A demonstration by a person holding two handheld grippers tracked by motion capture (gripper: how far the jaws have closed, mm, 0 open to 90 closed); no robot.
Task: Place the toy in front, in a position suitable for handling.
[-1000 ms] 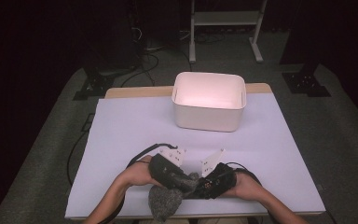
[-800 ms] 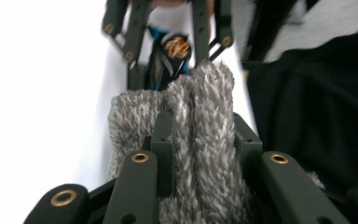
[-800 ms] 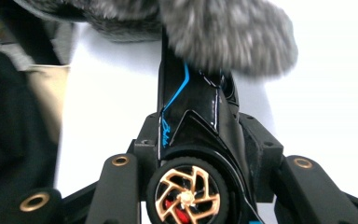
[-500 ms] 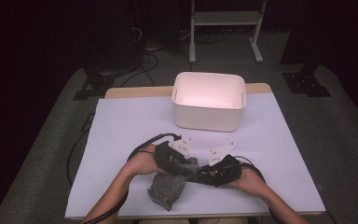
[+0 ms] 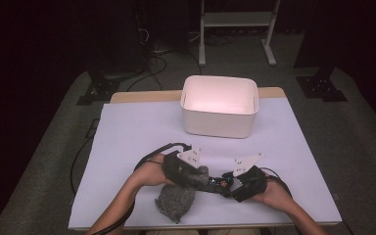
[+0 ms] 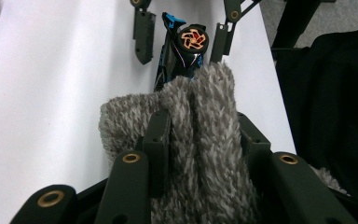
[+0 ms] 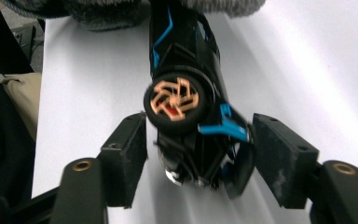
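Toy car (image 7: 189,107), black and blue, lies on the white bench (image 5: 127,137), nose hidden inside a grey fleece pouch (image 6: 200,140). Left tongs (image 6: 203,135) clamp the pouch; right tongs (image 7: 200,156), just opening, flank the car untouching. White bin (image 5: 219,105) stands well behind.

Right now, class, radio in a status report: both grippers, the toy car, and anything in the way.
Left gripper clamped on grey fuzzy cloth. Right gripper just opened, jaws astride black-and-blue toy car, pads off. Cloth covers car's far end. White bin stands apart.

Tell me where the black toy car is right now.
In the high view, the black toy car sits near the table's front edge, half inside the grey fuzzy pouch, between the right tongs' open jaws.
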